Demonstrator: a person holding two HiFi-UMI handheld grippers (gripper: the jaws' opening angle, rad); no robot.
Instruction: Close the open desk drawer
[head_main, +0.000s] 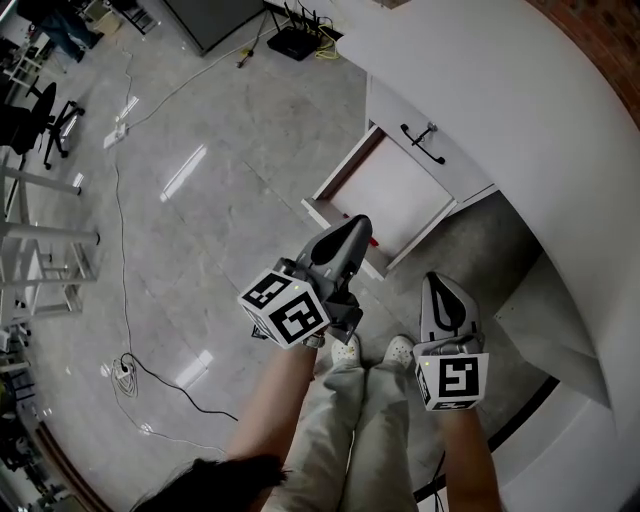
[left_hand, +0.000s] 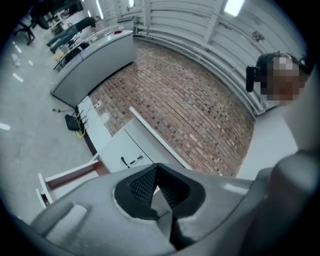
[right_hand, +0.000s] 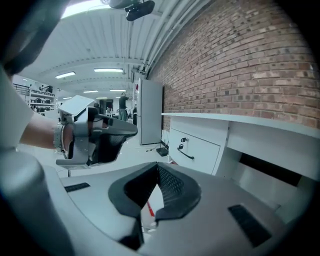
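Observation:
The open desk drawer (head_main: 388, 192) is white and stands pulled out from the white desk (head_main: 500, 90); its front panel faces me. It also shows at the lower left of the left gripper view, as the drawer (left_hand: 64, 177). Above it sits a closed drawer front with a black handle (head_main: 422, 143). My left gripper (head_main: 352, 224) hovers just short of the open drawer's front, jaws shut and empty. My right gripper (head_main: 437, 283) hangs to the right of it, lower, tips together with nothing held. In the right gripper view the left gripper (right_hand: 131, 131) floats to the left of the handle (right_hand: 186, 153).
My legs and white shoes (head_main: 372, 350) stand right before the drawer. A black router with cables (head_main: 295, 42) lies on the floor by the desk's far end. A cable (head_main: 130, 372), a white rack (head_main: 40, 260) and an office chair (head_main: 45, 115) are at the left.

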